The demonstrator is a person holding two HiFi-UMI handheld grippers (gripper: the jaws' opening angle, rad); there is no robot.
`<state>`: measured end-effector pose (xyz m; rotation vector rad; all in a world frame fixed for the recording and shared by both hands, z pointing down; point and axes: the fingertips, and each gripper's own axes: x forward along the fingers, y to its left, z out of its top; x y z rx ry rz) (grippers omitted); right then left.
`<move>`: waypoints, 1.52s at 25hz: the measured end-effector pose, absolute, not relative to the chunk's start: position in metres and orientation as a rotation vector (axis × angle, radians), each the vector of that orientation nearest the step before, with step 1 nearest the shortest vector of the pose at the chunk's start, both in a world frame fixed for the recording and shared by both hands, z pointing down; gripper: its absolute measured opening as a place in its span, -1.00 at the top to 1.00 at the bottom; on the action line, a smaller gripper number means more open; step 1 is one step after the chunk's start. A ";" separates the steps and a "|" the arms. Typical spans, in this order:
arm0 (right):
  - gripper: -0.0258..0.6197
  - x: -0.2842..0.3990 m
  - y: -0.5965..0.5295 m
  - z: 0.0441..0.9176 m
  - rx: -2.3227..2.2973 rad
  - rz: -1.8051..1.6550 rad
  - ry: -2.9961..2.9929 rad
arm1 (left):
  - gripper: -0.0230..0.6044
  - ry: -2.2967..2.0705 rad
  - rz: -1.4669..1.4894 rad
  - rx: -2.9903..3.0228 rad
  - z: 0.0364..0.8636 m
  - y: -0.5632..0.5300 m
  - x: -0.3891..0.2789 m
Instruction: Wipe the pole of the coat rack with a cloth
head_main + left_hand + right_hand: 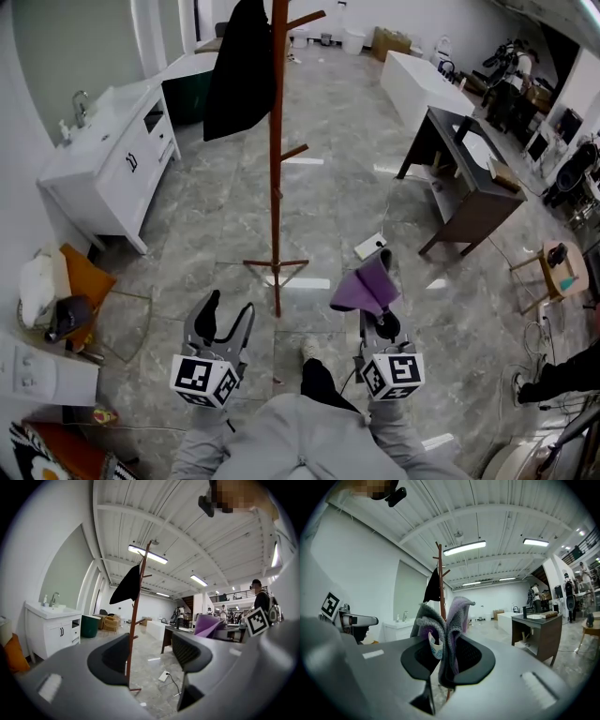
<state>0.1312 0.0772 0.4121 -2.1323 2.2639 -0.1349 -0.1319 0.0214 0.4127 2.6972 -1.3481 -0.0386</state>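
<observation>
Grey floor (347, 187), coat rack (277, 187) ahead.
Left gripper (230, 302) wide, empty; right gripper (377, 307) clamps cloth (367, 284); label (434, 649) shows only in right gripper view.

We hold the purple cloth (367, 286) pinched between the fingers (471, 658) of the right gripper (382, 326). It is bunched into upright folds that rise past the fingertips, with a small white tag on its left fold. The coat rack (276, 169) is reddish-brown wood and stands upright on spread feet, with short pegs angled upward. Its thin pole (135, 630) stands well beyond both pairs of fingertips, apart from the cloth. In the left gripper view we see it through the gap between the spread fingers of the left gripper (223, 323), touching neither.
</observation>
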 end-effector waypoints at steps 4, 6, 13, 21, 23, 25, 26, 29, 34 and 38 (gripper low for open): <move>0.74 0.132 0.024 0.410 -2.075 -0.130 2.305 | -0.06 -1.420 -0.048 2.668 0.409 -0.022 -0.134; 0.74 0.136 -0.005 0.409 -2.043 -0.130 2.330 | -0.06 -1.450 -0.049 2.657 0.407 -0.046 -0.130; 0.74 0.158 -0.116 0.392 -1.913 -0.084 2.439 | -0.06 -1.553 -0.057 2.597 0.400 -0.129 -0.102; 0.74 0.164 -0.206 0.326 -1.705 0.144 2.525 | -0.06 -1.690 -0.059 2.535 0.391 -0.194 -0.083; 0.74 0.158 -0.221 0.303 -1.649 0.237 2.541 | -0.06 -1.719 -0.056 2.513 0.392 -0.202 -0.083; 0.74 0.149 -0.233 0.280 -1.595 0.341 2.547 | -0.06 -1.739 -0.046 2.495 0.393 -0.208 -0.085; 0.74 0.144 -0.238 0.269 -1.573 0.397 2.548 | -0.06 -1.748 -0.044 2.488 0.394 -0.210 -0.085; 0.74 0.129 -0.251 0.241 -1.523 0.555 2.552 | -0.06 -1.775 -0.051 2.471 0.393 -0.216 -0.087; 0.74 0.100 -0.274 0.212 -1.489 0.744 2.580 | -0.06 -1.808 -0.044 2.453 0.391 -0.224 -0.095; 0.74 0.076 -0.293 0.197 -1.483 0.833 2.595 | -0.06 -1.831 -0.047 2.435 0.390 -0.228 -0.106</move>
